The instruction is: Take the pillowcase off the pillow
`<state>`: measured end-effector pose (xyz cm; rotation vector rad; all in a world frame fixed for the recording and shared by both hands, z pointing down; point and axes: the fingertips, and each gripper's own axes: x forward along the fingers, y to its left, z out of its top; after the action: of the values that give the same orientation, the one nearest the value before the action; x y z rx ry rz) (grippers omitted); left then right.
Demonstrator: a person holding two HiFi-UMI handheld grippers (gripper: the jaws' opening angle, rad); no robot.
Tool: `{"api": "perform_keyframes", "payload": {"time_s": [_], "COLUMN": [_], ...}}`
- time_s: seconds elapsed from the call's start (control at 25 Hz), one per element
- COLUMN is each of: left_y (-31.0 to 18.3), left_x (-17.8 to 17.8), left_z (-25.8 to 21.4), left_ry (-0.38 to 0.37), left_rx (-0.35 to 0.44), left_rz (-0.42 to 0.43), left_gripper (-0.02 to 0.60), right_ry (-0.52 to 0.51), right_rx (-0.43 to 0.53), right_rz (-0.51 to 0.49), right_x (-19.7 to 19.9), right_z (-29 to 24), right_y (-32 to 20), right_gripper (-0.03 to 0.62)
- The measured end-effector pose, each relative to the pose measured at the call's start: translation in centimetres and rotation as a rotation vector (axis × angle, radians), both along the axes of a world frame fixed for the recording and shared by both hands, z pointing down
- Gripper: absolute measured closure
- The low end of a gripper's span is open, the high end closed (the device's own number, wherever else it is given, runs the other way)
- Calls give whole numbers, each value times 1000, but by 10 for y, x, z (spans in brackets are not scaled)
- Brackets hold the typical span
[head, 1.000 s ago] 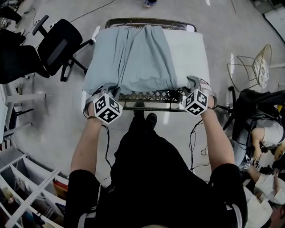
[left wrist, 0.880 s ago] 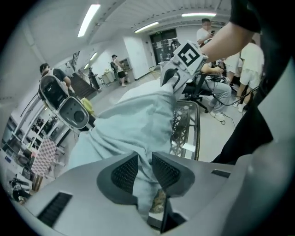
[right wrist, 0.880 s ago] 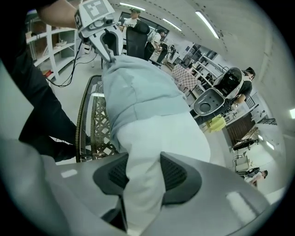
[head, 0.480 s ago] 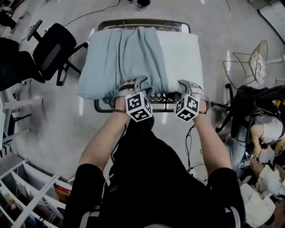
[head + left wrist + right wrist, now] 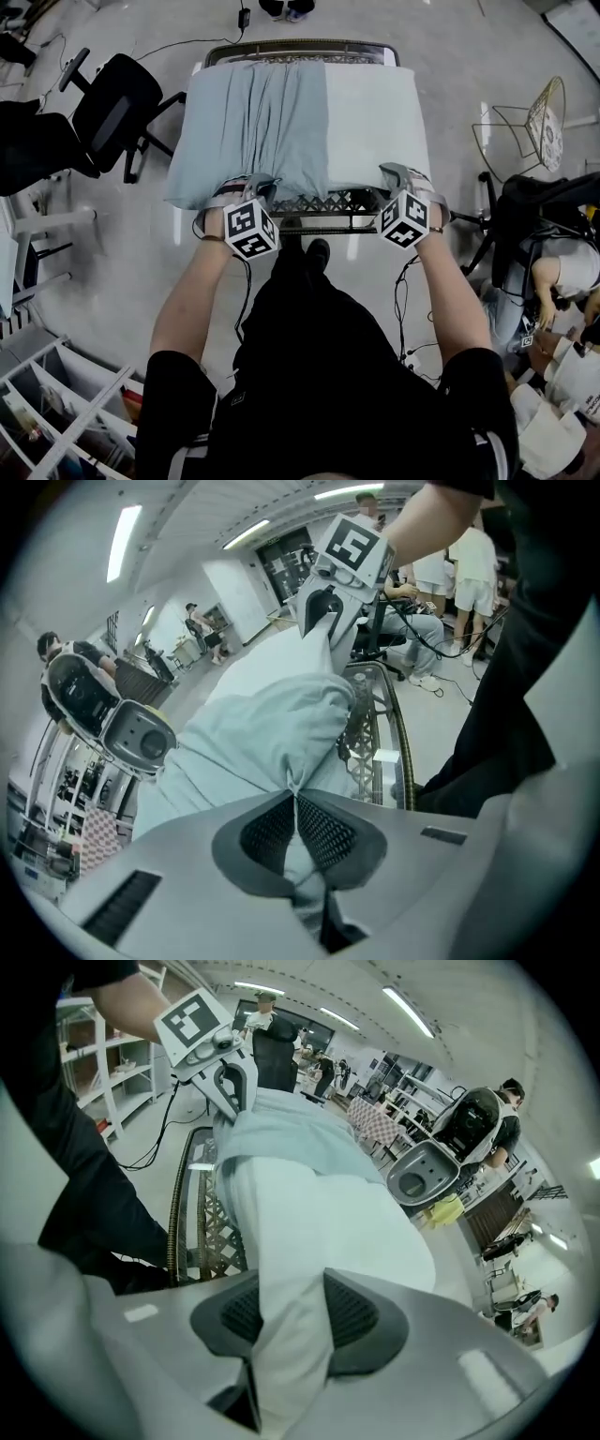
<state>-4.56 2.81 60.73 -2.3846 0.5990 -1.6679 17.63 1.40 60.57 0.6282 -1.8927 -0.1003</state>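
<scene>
A white pillow (image 5: 375, 117) lies on a metal lattice table (image 5: 328, 202). A blue-grey pillowcase (image 5: 253, 122) covers its left half, and the right half is bare. My left gripper (image 5: 251, 185) is at the near edge of the case; its jaws have just been closing and now pinch a fold of pillowcase (image 5: 272, 733) between the pads of the left gripper (image 5: 296, 799). My right gripper (image 5: 401, 175) is at the pillow's near right corner. In the right gripper view the right gripper (image 5: 286, 1290) is shut on the white pillow (image 5: 319, 1232), whose bulk fills the gap between its pads.
A black office chair (image 5: 112, 98) stands left of the table and a wire chair (image 5: 546, 127) to the right. A seated person (image 5: 553, 281) is at the right edge. White shelving (image 5: 56, 403) is at lower left. Cables (image 5: 408, 300) trail on the floor.
My left gripper went right to the middle of the near edge, then came back left with the case. The case's edge has slid left, baring more white pillow. The right gripper stayed put.
</scene>
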Motion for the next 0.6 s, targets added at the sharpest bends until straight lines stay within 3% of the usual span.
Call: {"api": "perform_keyframes", "payload": {"time_s": [0.12,0.28,0.44,0.6], "left_y": [1,1,-1,5], "left_x": [-30,-43,-34,-12], "left_z": [-3,-5,-9,-20], "left_ry": [9,25,61,76], "left_rx": [-14,-15,-48,-43], "left_rz": [-58,-107,-174,-134], "left_gripper": [566,565,547,477], "right_ry": [-18,-29,31,86], "right_rx": [-9,-15,-27,-31], "right_rz": [6,9,-41,-71], "right_x": [4,4,0,-7], "right_z": [-2,0,5,6], "right_y": [-1,0,7,15], "right_gripper": [419,419,367,300]}}
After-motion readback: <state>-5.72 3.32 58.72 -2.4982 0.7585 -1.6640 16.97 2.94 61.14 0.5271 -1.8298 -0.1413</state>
